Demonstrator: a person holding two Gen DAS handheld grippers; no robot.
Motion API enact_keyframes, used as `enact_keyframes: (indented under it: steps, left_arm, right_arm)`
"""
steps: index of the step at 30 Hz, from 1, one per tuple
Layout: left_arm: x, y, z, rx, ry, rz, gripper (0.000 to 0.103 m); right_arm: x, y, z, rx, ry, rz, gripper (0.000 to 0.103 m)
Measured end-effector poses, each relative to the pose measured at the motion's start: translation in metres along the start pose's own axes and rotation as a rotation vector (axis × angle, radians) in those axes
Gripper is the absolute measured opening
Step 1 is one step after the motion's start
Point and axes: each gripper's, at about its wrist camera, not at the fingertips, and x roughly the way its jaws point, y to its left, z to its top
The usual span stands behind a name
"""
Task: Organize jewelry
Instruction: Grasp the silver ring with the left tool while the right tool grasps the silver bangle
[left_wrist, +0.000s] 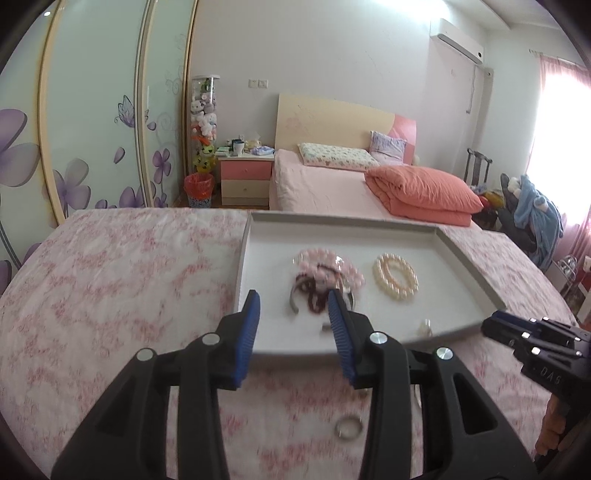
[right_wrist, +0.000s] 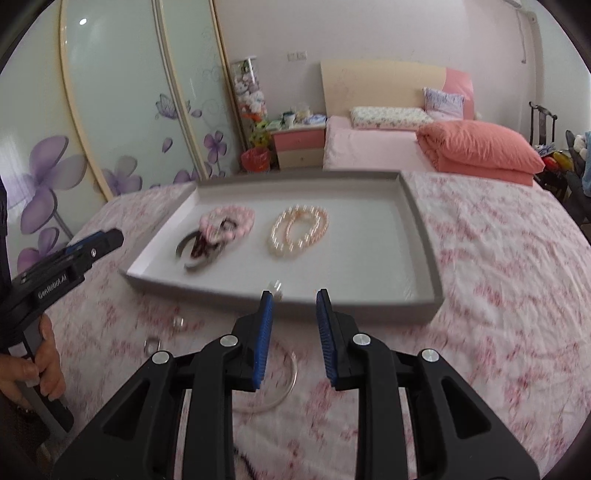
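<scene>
My left gripper (left_wrist: 293, 306): jaws wide apart, nothing between them; low centre of the left view, over the near part of the tray.
My right gripper (right_wrist: 294, 297): jaws parted, empty; low centre of the right view, just short of the tray's near wall.
Tray (right_wrist: 421, 236): shallow grey box on the flowered cloth (right_wrist: 498, 295), mid-frame in both views.
Already in the tray: pearl bracelet (right_wrist: 299, 230) lying alone at centre; pink bead strand (right_wrist: 229, 221) heaped with a dark bead strand (left_wrist: 314, 291) and a metal cuff (right_wrist: 195, 254), left of centre.
Still on the cloth: thin bangle (right_wrist: 284, 384) under my right fingers; a ring (left_wrist: 349, 428) at the bottom of the left view; two small rings (right_wrist: 151, 345) at lower left of the right view.
Small clear piece (right_wrist: 275, 285): on the near tray edge; too blurred to name.
Handling, my guess: bangle stiff, light, slick, so pinch across the wire at one spot. Rings tiny and likely to skid; grip across the band. Bead strands limp; take them at a bunch.
</scene>
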Motion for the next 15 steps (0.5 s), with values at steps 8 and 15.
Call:
enact_keyframes:
  steps: [8, 15]
  left_arm:
    - [-0.008, 0.010, -0.018, -0.006, 0.024, 0.014, 0.045]
    - [-0.006, 0.030, -0.026, -0.049, 0.053, 0.047, 0.046]
  right_arm:
    - [0.008, 0.018, -0.029, -0.002, 0.097, 0.034, 0.050]
    - [0.017, 0.042, -0.030, -0.066, 0.132, -0.004, 0.080]
